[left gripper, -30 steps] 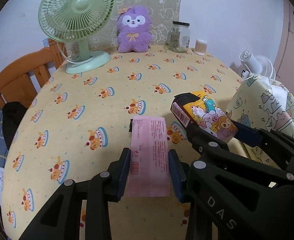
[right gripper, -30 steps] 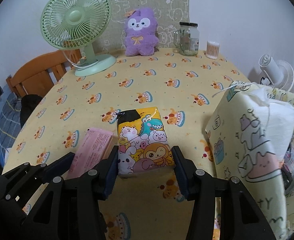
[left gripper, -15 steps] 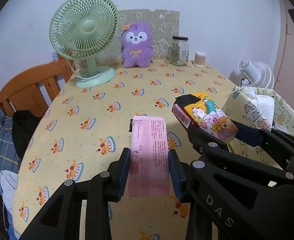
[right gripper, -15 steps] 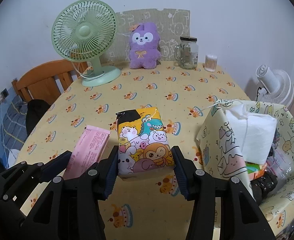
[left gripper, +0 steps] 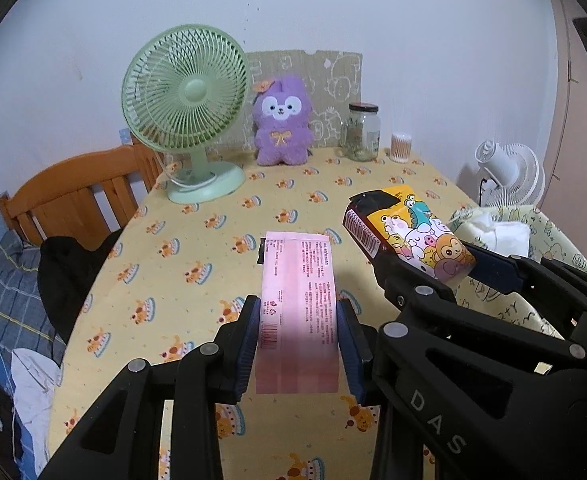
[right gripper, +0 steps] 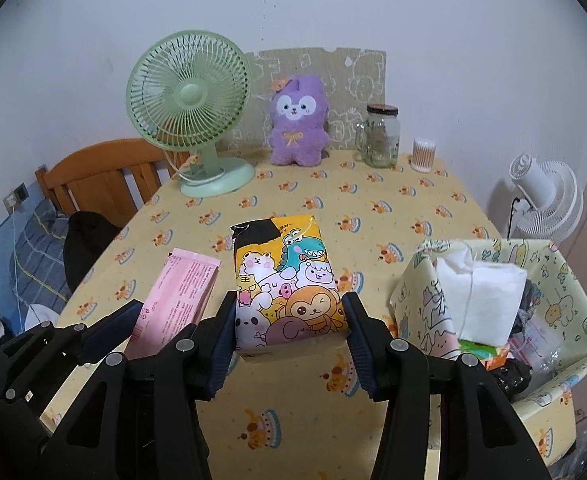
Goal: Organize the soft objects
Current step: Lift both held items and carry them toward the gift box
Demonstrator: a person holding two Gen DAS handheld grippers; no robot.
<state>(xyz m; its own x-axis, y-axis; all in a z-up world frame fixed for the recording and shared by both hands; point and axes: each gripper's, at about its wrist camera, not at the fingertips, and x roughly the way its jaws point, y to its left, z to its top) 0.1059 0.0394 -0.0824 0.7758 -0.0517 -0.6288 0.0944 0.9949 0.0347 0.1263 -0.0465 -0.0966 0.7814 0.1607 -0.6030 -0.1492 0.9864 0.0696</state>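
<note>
My left gripper (left gripper: 298,332) is shut on a pink tissue pack (left gripper: 298,300), held in the air above the yellow tablecloth. To its right, my right gripper (right gripper: 291,326) is shut on a yellow cartoon-animal tissue pack (right gripper: 287,280), also lifted off the table. In the left wrist view the yellow cartoon-animal tissue pack (left gripper: 409,236) and the right gripper's black arm show on the right. The pink tissue pack (right gripper: 177,296) appears at the left of the right wrist view. A fabric storage basket (right gripper: 565,280) stands at the right, holding a white tissue pack (right gripper: 481,296) and other soft packs.
A green desk fan (right gripper: 191,116), a purple plush toy (right gripper: 299,120), a glass jar (right gripper: 381,136) and a cotton-swab cup (right gripper: 423,154) line the far edge of the table (right gripper: 373,208). A wooden chair (left gripper: 77,196) stands left, a white fan (right gripper: 545,196) right.
Both grippers have risen with their packs, and the views tilted up. The table now looks farther below, and more of the wall and basket interior shows.
</note>
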